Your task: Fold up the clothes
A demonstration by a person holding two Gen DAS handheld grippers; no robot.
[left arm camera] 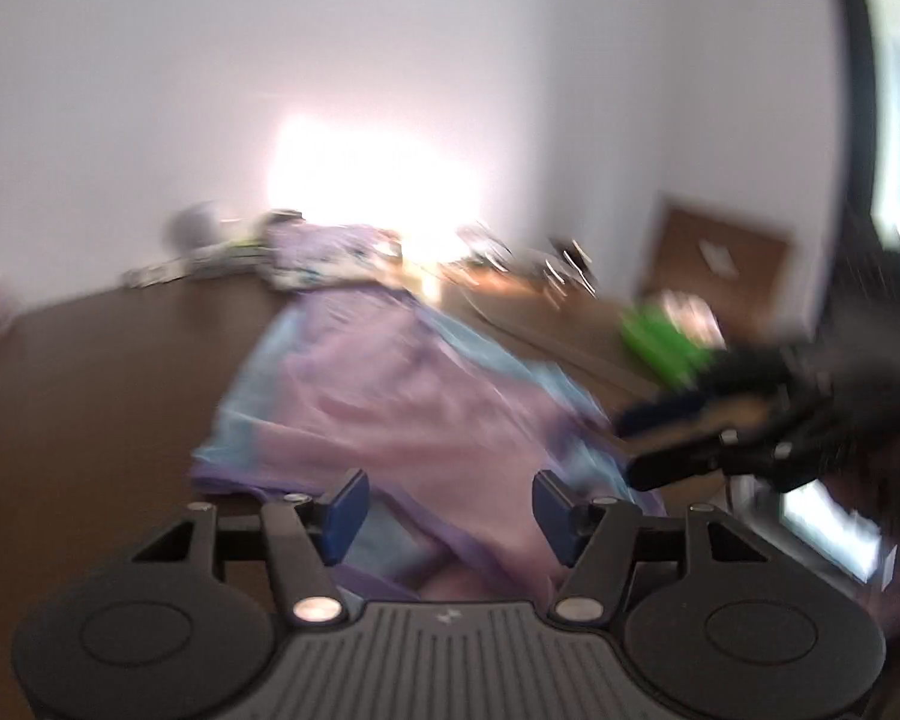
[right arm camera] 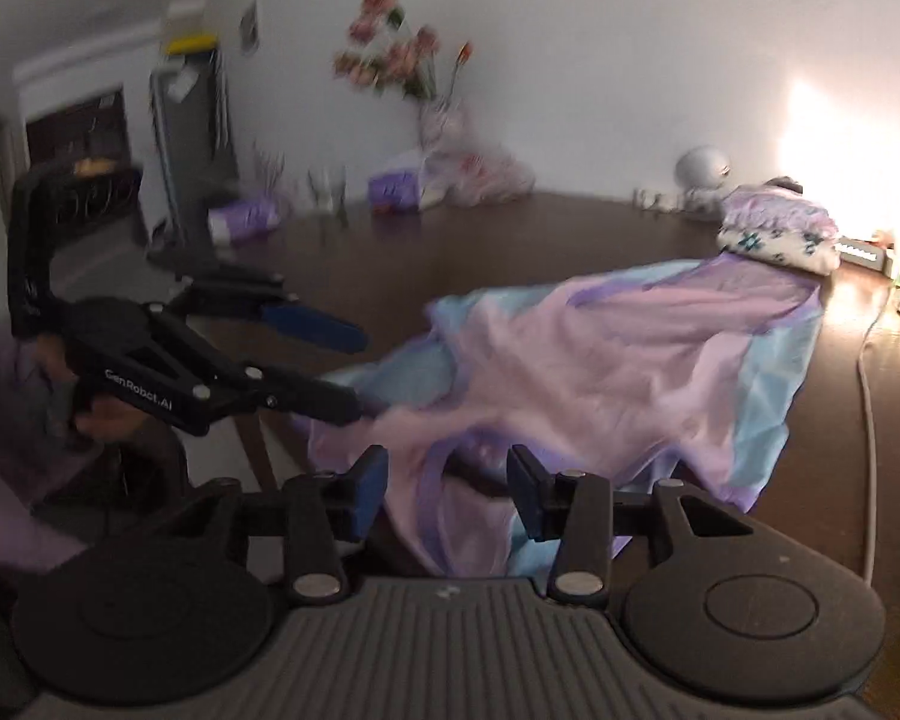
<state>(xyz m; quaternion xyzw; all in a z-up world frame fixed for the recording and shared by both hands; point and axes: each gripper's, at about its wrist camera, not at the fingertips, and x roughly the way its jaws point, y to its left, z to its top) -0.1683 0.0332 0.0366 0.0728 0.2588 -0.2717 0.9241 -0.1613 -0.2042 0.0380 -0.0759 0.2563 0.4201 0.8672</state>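
Note:
A thin pink garment with lilac and light-blue borders (right arm camera: pixel 600 360) lies spread and rumpled on the dark brown table (right arm camera: pixel 510 240); it also fills the middle of the left wrist view as the garment (left arm camera: pixel 402 396). My left gripper (left arm camera: pixel 450 510) is open over the garment's near edge, with nothing pinched between its blue pads. Seen from the right, the left gripper (right arm camera: pixel 354 369) has its fingers apart at the cloth's left corner, held by a hand. My right gripper (right arm camera: pixel 447 495) stands open above the near hem. In the blurred left wrist view the right gripper (left arm camera: pixel 636 444) sits at the cloth's right edge.
A folded pile of clothes (right arm camera: pixel 777 234) sits at the table's far end near a bright glare. A vase of pink flowers (right arm camera: pixel 414 78), plastic bags and purple packs (right arm camera: pixel 393 186) line the back wall. A white cable (right arm camera: pixel 867 420) runs along the right side; a green object (left arm camera: pixel 660 342) lies there too.

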